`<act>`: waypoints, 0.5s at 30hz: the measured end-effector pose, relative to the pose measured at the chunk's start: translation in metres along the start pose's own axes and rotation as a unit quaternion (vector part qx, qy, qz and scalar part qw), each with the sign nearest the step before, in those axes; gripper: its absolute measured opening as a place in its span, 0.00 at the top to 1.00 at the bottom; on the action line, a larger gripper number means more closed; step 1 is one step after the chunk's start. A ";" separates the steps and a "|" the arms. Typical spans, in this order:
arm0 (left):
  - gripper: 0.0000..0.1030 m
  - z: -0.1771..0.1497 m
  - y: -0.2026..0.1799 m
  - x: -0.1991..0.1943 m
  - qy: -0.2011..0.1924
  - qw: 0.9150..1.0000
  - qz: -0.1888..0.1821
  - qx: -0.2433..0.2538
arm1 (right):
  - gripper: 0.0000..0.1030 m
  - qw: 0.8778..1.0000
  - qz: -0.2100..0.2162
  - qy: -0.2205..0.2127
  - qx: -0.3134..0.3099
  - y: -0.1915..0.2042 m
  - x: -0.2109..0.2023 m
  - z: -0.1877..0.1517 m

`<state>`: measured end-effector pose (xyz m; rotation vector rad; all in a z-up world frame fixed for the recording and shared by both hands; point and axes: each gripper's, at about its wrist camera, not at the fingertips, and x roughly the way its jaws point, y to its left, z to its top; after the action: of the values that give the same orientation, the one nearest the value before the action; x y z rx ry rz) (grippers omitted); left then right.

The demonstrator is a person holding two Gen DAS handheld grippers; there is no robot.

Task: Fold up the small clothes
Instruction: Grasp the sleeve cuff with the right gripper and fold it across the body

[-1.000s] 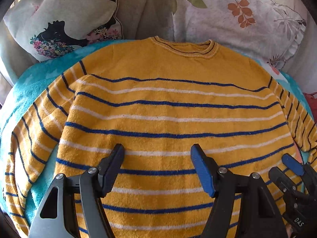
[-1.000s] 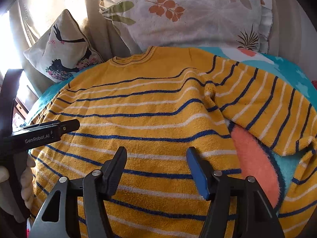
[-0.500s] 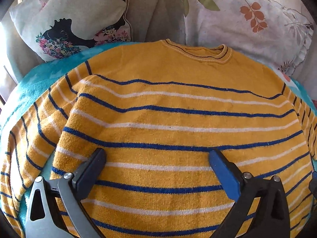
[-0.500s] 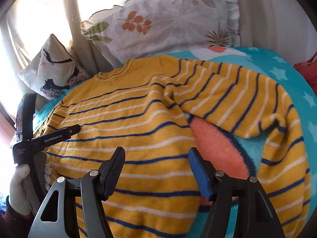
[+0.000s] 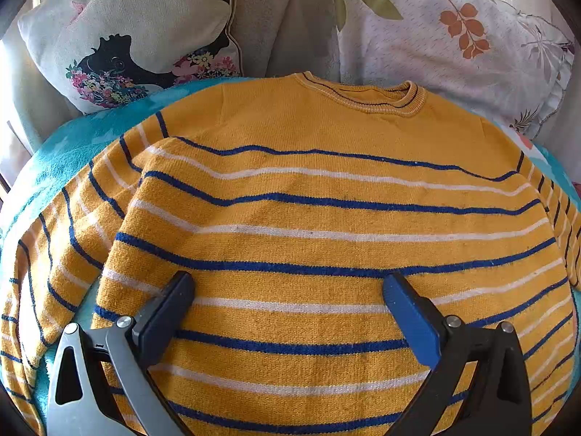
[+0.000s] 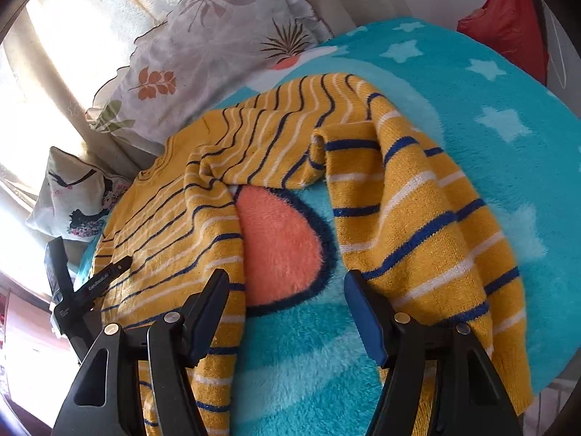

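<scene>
The yellow striped sweater [image 5: 312,239] lies front-up and mostly flat on a teal star blanket [image 6: 490,116], collar toward the pillows [image 5: 454,36]; in the right wrist view its right sleeve [image 6: 417,210] loops out to the side in a loose arc, bunched near the shoulder, with the cuff end close under the right tool [image 6: 287,305]. Both tools hold nothing: the left tool [image 5: 287,298] hovers over the lower body panel with its jaws spread wide, and the right tool, also spread, sits above the gap between body and sleeve. The step in hand looks like the first sleeve fold — bringing that right sleeve in across the chest. To do it well, I would pinch the sleeve near the cuff, taking both knit layers and none of the fluffy blanket beneath, then lift only enough to clear the body and lay it straight across, stripes roughly in line. The left tool could press lightly on the body near the right shoulder seam to stop the whole garment sliding — soft knit on plush fabric probably drags easily. The bunching at the shoulder ought to be smoothed before the sleeve is set down, or the fold will sit lumpy.
</scene>
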<state>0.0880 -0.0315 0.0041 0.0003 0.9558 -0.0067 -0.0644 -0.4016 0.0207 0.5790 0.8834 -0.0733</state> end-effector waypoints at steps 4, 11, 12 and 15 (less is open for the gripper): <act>0.00 0.000 0.000 0.000 0.000 1.000 0.000 0.000 | 0.32 0.982 -0.169 -0.088 -0.014 -0.016 -0.018 0.018; 0.00 0.000 0.000 0.000 0.000 1.000 0.000 0.000 | 0.30 0.995 -0.015 -0.036 0.095 -0.055 -0.025 0.016; 0.00 0.000 0.000 0.000 0.000 1.000 0.000 0.000 | 0.30 0.994 -0.006 -0.030 0.105 -0.054 -0.021 0.014; 0.00 0.000 0.000 0.000 0.000 1.000 0.000 0.000 | 0.30 0.992 -0.010 -0.044 0.116 -0.053 -0.017 0.012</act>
<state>0.0880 -0.0312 0.0043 -0.0005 0.9555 -0.0064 -0.0824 -0.4553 0.0156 0.7782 0.8005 -0.2202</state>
